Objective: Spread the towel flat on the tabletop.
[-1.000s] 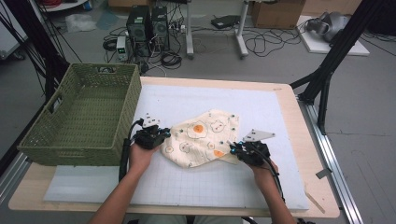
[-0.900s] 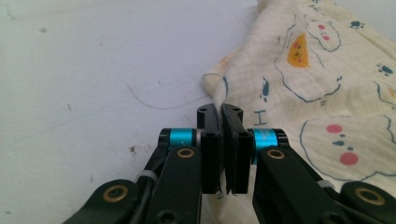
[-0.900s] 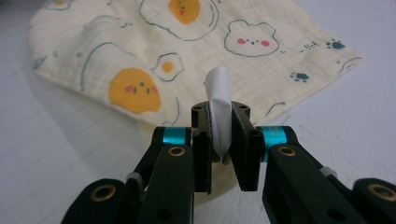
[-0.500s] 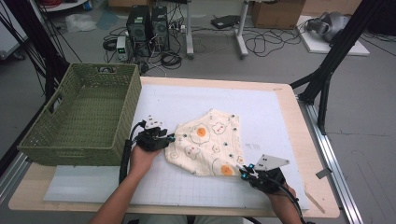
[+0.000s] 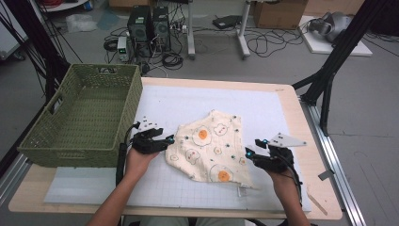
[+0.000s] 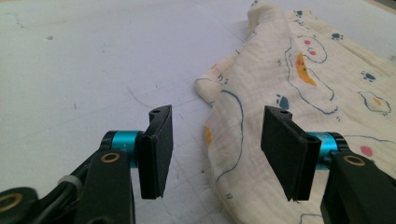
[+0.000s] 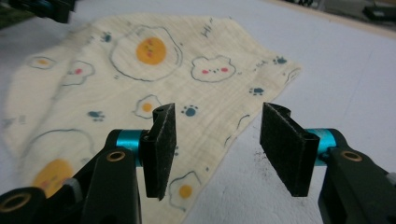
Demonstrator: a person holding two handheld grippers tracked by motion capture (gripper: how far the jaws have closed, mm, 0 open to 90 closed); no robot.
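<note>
Muslin cloth point(image 5: 210, 149) lies released; both your tools, left point(image 5: 165, 141) and right point(image 5: 250, 155), have just opened, so regrasping may bunch it.

A lab or workshop, it seems; black desktop computer towers point(image 5: 149, 26) and tangled black cables point(image 5: 263, 43) on grey concrete floor point(image 5: 371, 122); brown cardboard boxes point(image 5: 277, 12), partly cropped, behind.
</note>
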